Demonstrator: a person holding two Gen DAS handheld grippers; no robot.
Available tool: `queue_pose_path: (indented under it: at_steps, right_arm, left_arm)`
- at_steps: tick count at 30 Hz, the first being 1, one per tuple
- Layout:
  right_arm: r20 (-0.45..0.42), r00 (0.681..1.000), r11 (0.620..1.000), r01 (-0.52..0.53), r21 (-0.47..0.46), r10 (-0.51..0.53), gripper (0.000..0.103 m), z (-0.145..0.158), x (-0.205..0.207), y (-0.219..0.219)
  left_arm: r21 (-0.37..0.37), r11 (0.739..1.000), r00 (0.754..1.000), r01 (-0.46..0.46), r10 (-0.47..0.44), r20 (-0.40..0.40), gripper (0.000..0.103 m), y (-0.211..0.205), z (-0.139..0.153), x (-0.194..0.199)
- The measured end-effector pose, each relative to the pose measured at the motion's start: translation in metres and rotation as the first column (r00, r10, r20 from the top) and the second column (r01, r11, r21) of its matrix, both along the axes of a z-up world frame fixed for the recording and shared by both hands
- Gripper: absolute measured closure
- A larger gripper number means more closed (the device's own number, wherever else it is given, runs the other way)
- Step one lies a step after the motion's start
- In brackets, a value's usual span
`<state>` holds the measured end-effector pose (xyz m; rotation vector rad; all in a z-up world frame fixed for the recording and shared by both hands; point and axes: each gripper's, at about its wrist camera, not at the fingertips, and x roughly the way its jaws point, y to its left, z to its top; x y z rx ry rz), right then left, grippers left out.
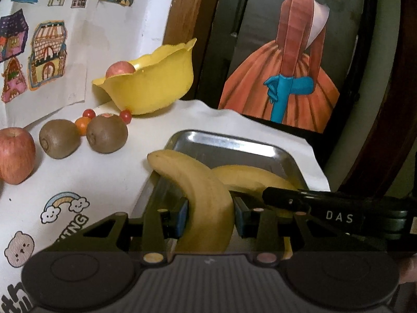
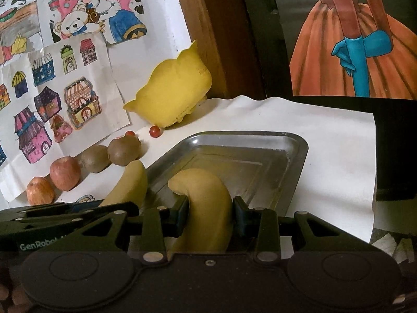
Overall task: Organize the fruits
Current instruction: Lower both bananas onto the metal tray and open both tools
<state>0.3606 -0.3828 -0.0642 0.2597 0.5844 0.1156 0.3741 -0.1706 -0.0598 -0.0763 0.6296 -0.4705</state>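
My left gripper [image 1: 210,217] is shut on a yellow banana [image 1: 206,190] at the near left edge of a steel tray [image 1: 234,140]. My right gripper [image 2: 209,217] is shut on a second banana [image 2: 206,195] above the same tray [image 2: 260,140]. In the left wrist view that second banana [image 1: 250,178] and the right gripper's black arm [image 1: 336,212] show over the tray. In the right wrist view the left gripper's banana [image 2: 130,185] sits at the tray's left rim. A yellow bowl [image 1: 156,83] holding an apple [image 1: 120,68] stands at the back.
On the white cloth left of the tray lie two kiwis [image 1: 60,138] [image 1: 106,133], an apple [image 1: 15,154], cherry tomatoes [image 1: 89,113] and a small orange fruit [image 1: 83,125]. The right wrist view shows two apples [image 2: 65,173] [image 2: 40,190]. Children's drawings cover the wall [image 1: 52,39]. The cloth ends at right [image 2: 370,182].
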Motion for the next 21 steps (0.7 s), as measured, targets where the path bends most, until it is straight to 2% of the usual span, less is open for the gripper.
queue_pose_path:
  at_steps: [6,8,10,15,19,21]
  right_arm:
    - [0.021,1.0,1.0,-0.002,-0.029,0.003,0.061,-0.001,-0.009,0.003]
    - [0.04,0.999,0.999,-0.001,-0.043,0.003,0.056,0.004,-0.015,0.005]
    - [0.062,0.998,0.998,0.006,-0.068,-0.001,0.051,0.009,-0.025,0.007]
    - [0.108,0.994,0.995,0.029,-0.099,-0.018,0.039,0.026,-0.054,0.009]
    - [0.175,0.984,0.992,0.04,-0.121,-0.018,0.024,0.046,-0.087,0.015]
    - [0.212,0.977,0.99,0.036,-0.135,-0.007,0.02,0.057,-0.104,0.022]
  left_arm:
    - [0.033,0.999,1.0,0.009,-0.009,0.001,0.063,-0.006,-0.003,-0.002]
    - [0.028,1.0,1.0,0.008,-0.008,-0.007,0.063,-0.006,-0.002,-0.004]
    - [0.008,1.0,1.0,0.006,-0.006,0.019,0.063,-0.003,0.004,-0.012]
    - [-0.039,0.999,0.997,-0.007,0.01,0.072,0.042,0.01,0.026,-0.035]
    - [-0.073,0.997,0.993,-0.031,0.039,0.111,0.027,0.028,0.044,-0.06]
    - [-0.088,0.995,0.989,-0.05,0.061,0.134,0.016,0.039,0.054,-0.073]
